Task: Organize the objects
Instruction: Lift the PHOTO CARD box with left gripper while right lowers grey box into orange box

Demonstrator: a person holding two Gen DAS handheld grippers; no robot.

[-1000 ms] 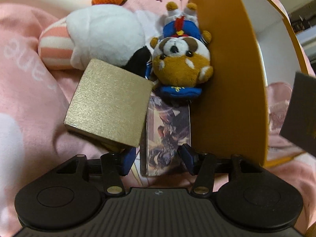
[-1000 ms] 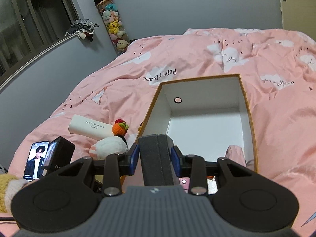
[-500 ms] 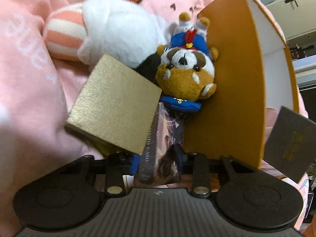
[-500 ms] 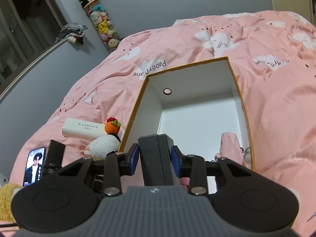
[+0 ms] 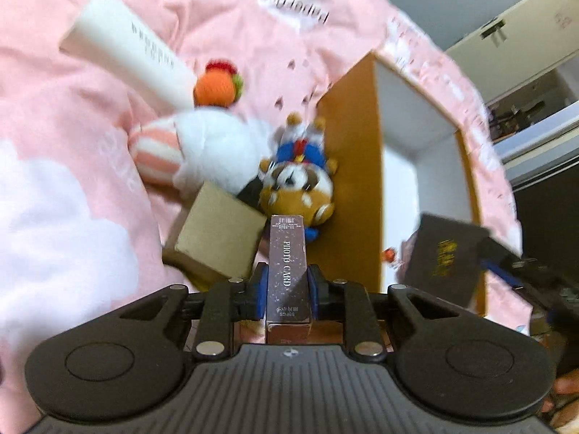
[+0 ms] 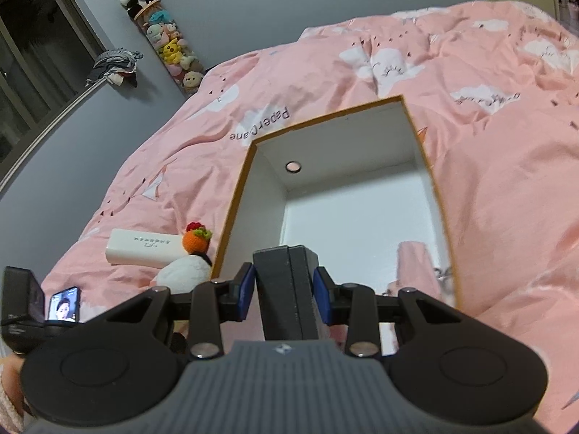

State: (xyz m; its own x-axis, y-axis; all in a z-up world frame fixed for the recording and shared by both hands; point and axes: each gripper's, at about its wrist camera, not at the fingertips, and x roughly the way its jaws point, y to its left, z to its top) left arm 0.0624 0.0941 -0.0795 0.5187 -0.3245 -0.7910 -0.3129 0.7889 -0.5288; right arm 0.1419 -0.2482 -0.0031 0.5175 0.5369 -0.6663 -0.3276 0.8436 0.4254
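My left gripper point(image 5: 287, 285) is closing its jaws on a slim brown "PHOTO CARD" box point(image 5: 287, 253). The blue pads press its sides and it is lifted off the pink bedding. Below it lie a gold box point(image 5: 217, 242) and a brown bear plush point(image 5: 296, 184), beside the orange outer wall of the open storage box point(image 5: 362, 181). My right gripper point(image 6: 286, 289) is shut on a dark grey box point(image 6: 286, 271) with gold lettering point(image 5: 441, 264), held over the near end of the white-lined storage box point(image 6: 427, 166).
A white plush with a striped end point(image 5: 213, 155), an orange crochet toy point(image 5: 217, 88) and a long white carton point(image 5: 126, 47) lie left of the storage box. A pink item point(image 6: 412, 264) sits inside it. A phone point(image 6: 65, 303) lies at the far left.
The left jaws closed on the photo card box, turned it on edge and raised it off the bed. The right gripper shifted slightly over the storage box, still holding the dark box.
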